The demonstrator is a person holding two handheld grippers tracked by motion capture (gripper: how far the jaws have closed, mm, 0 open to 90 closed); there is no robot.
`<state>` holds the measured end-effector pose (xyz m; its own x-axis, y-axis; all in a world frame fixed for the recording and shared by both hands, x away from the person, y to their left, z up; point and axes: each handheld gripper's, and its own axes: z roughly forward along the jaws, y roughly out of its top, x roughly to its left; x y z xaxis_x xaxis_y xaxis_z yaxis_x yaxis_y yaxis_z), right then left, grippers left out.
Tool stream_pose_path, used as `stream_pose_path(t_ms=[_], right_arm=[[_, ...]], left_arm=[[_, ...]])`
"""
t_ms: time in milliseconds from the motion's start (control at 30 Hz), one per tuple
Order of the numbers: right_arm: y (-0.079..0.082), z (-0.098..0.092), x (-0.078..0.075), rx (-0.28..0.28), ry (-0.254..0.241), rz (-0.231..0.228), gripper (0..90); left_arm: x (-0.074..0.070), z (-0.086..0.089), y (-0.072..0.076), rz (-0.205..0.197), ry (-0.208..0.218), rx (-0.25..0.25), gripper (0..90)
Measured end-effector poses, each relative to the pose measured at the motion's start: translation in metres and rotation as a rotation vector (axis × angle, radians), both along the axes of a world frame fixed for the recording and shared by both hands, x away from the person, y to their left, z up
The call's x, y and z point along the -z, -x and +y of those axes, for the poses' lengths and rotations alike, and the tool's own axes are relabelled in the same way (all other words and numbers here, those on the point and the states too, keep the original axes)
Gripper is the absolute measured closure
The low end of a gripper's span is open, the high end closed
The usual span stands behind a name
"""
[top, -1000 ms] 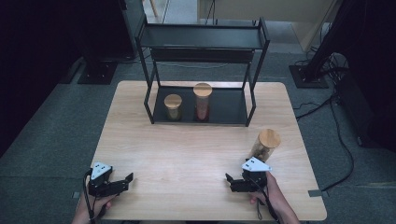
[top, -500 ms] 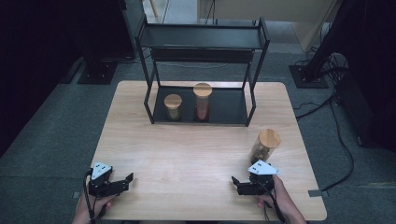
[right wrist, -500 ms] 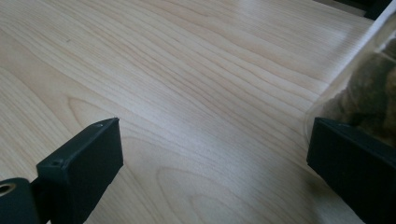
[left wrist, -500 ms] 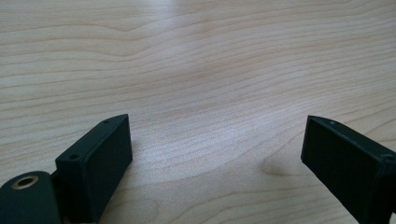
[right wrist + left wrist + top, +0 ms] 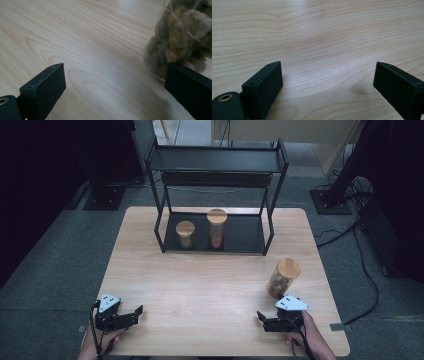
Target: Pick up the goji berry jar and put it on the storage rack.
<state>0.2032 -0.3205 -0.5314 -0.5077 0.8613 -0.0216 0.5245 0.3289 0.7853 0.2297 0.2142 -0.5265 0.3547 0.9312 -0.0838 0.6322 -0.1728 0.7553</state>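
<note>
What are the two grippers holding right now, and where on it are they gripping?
Nothing is held. The left gripper and right gripper both stand open over bare table; the jar stands untouched beside the right one.

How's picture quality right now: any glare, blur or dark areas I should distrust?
High view: table evenly lit, surroundings nearly black. Left gripper view: pale glare patch on the wood, jaws sharp. Right gripper view: glass jar soft and out of focus, cropped at the edge.

Left gripper (image 5: 327,82) jaws wide apart, bare wooden table (image 5: 317,37) between
</note>
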Motion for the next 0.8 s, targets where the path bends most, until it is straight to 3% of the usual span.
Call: stream_pose_path(t_ms=[800], right_arm=[[0.005, -0.044, 0.001, 0.076, 0.034, 0.001, 3.0]], left_arm=[[0.0, -0.001, 0.0, 0.0, -0.008, -0.001, 9.0]])
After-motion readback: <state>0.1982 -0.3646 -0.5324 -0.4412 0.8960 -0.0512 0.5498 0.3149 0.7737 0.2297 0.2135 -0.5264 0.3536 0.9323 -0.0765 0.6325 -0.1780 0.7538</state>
